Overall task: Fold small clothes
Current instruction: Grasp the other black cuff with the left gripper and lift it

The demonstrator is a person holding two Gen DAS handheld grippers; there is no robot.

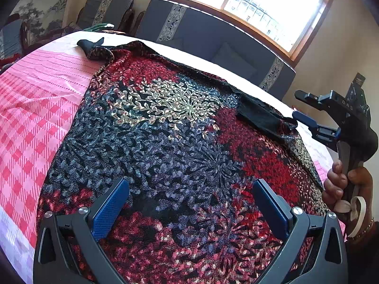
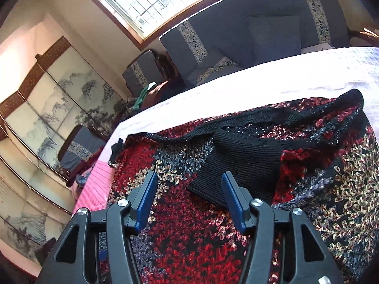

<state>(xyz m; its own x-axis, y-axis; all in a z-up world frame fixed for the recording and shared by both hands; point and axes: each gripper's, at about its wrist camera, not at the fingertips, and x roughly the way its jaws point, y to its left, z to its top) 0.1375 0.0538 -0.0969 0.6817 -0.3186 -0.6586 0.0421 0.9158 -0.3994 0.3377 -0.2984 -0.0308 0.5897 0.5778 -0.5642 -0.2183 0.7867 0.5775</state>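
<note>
The right claw and left claw are held open, empty, above the patterned sweater spread on the counter.

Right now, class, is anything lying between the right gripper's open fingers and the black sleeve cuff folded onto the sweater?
Nothing visible: the right gripper faces the black cuff directly, over the patterned sweater.

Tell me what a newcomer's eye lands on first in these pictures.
First, the sequined red, black and gold sweater spread flat across the pink checked tablecloth. Next, its black ribbed cuff, folded inward onto the body, just ahead of the open right hand-held gripper. Behind the table, a bright window glares above a dark blue sofa.
</note>
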